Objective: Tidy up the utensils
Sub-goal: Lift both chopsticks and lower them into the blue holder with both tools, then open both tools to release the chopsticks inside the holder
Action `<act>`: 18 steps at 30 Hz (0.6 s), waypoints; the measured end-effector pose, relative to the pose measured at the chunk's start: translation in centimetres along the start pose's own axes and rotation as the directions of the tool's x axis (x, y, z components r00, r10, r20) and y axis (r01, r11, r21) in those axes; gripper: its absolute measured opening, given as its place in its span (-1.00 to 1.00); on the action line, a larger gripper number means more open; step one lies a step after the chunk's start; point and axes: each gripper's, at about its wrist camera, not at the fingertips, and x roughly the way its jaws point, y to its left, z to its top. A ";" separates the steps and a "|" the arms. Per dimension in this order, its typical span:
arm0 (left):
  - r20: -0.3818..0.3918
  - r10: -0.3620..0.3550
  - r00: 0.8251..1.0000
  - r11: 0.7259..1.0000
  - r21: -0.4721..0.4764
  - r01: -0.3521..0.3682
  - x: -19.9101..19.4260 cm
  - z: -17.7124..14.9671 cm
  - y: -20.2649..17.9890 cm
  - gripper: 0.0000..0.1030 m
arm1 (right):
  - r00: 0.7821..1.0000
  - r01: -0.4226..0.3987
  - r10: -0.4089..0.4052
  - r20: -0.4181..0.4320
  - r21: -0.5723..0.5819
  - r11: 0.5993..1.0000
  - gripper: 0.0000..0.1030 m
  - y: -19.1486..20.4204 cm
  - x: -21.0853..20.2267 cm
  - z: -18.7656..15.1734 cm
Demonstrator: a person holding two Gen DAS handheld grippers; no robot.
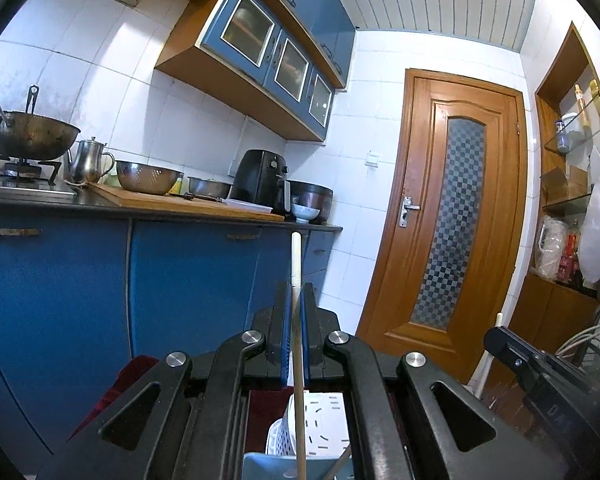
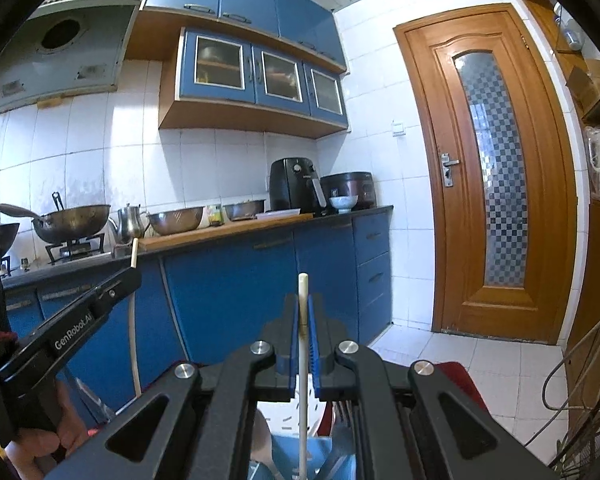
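My left gripper (image 1: 296,286) is shut on a wooden chopstick (image 1: 296,256) that stands upright between its blue pads and runs down past the camera. It also shows in the right wrist view (image 2: 124,274), with the chopstick tip (image 2: 134,252) above it. My right gripper (image 2: 303,300) is shut on a white chopstick (image 2: 303,292), also upright. Below both grippers sit a white slotted utensil holder (image 1: 324,424) and a blue tray (image 2: 324,456) holding a spoon (image 2: 262,436). My right gripper shows at the right edge of the left wrist view (image 1: 512,350).
A counter (image 2: 260,226) on blue cabinets carries a wok (image 2: 70,220), kettle (image 2: 130,222), steel bowls (image 2: 176,220), cutting board, air fryer (image 2: 294,190) and rice cooker. A wooden door (image 2: 496,168) stands at the right. A wire rack (image 2: 584,380) is at the far right.
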 end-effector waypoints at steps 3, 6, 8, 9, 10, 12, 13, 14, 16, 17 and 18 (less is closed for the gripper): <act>-0.018 -0.011 1.000 1.000 0.011 0.011 0.0 -0.6 -0.2 -0.96 | 1.000 -0.020 0.021 -0.023 0.011 1.000 -0.87 -0.2 0.0 -0.5; -0.047 -0.020 0.999 0.999 0.027 0.021 0.1 -1.1 -0.4 -0.96 | 0.999 -0.026 0.026 -0.037 0.017 1.000 -0.75 -0.3 -0.1 -0.8; -0.065 -0.026 0.998 0.999 0.034 0.028 0.1 -1.3 -0.6 -0.96 | 0.998 -0.035 0.036 -0.042 0.026 0.999 -0.44 -0.5 -0.2 -0.8; -0.071 -0.026 0.997 0.999 0.036 0.029 0.0 -1.4 -0.7 -0.96 | 0.998 -0.041 0.042 -0.043 0.033 0.999 -0.44 -0.5 -0.4 -0.9; -0.077 -0.026 0.997 0.999 0.039 0.029 0.0 -1.5 -0.8 -0.95 | 0.998 -0.041 0.043 -0.044 0.034 0.999 -0.44 -0.5 -0.5 -0.9; -0.089 -0.030 0.996 0.999 0.040 0.034 -0.1 -1.6 -0.9 -0.80 | 0.998 -0.042 0.043 -0.043 0.034 0.999 -0.44 -0.5 -0.6 -0.8; -0.097 -0.036 0.995 0.999 0.037 0.039 -0.1 -1.5 -0.8 -0.72 | 0.998 -0.042 0.044 -0.042 0.034 0.999 -0.44 -0.5 -0.7 -0.8; -0.104 -0.042 0.994 0.998 0.034 0.045 -0.2 -1.6 -0.8 -0.61 | 0.998 -0.043 0.044 -0.042 0.035 0.998 -0.44 -0.5 -0.9 -0.8; -0.111 -0.046 0.993 0.998 0.033 0.050 -0.5 -1.5 -1.0 -0.58 | 0.998 -0.048 0.050 -0.041 0.043 0.998 -0.44 -0.5 -1.3 -0.7; -0.111 -0.045 0.993 0.998 0.035 0.049 -0.7 -1.5 -1.0 -0.58 | 0.998 -0.050 0.052 -0.042 0.049 0.998 -0.44 -0.5 -1.6 -0.6; -0.111 -0.043 0.993 0.998 0.037 0.048 -0.8 -1.4 -1.1 -0.58 | 0.998 -0.051 0.054 -0.041 0.056 0.997 -0.44 -0.6 -1.8 -0.5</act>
